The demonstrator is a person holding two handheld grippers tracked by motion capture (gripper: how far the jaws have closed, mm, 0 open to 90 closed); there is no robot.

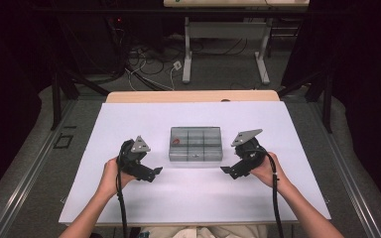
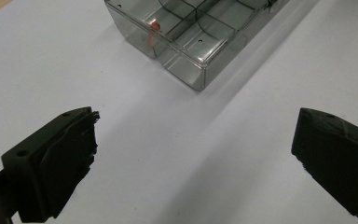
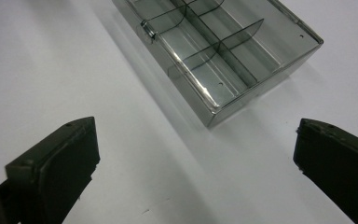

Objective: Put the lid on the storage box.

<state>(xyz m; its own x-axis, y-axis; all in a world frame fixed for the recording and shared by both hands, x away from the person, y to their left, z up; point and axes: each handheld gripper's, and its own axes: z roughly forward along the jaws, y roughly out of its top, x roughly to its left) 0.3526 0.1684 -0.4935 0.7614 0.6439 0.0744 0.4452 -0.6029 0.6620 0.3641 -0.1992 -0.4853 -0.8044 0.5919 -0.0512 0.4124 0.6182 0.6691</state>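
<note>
Nearest me on the white table (image 1: 129, 198), I hold the left gripper (image 1: 155, 171) and right gripper (image 1: 226, 170) with jaws spread wide, gripping and touching nothing, tips aimed inward. Between them, just beyond, sits the clear compartment box (image 1: 195, 144), lid shut, a small red piece (image 2: 154, 25) in its far-left cell. Farther off I see grey floor, loose cables (image 1: 149, 64) and a white desk frame (image 1: 225, 47).

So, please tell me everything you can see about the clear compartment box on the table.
The compartment box looks like smoky clear plastic, rectangular, split by thin dividers into a grid of small cells. It lies flat on the white table, between the two open tools, and neither touches it. A small red item sits in a far-left cell; the other visible cells look empty.
</note>
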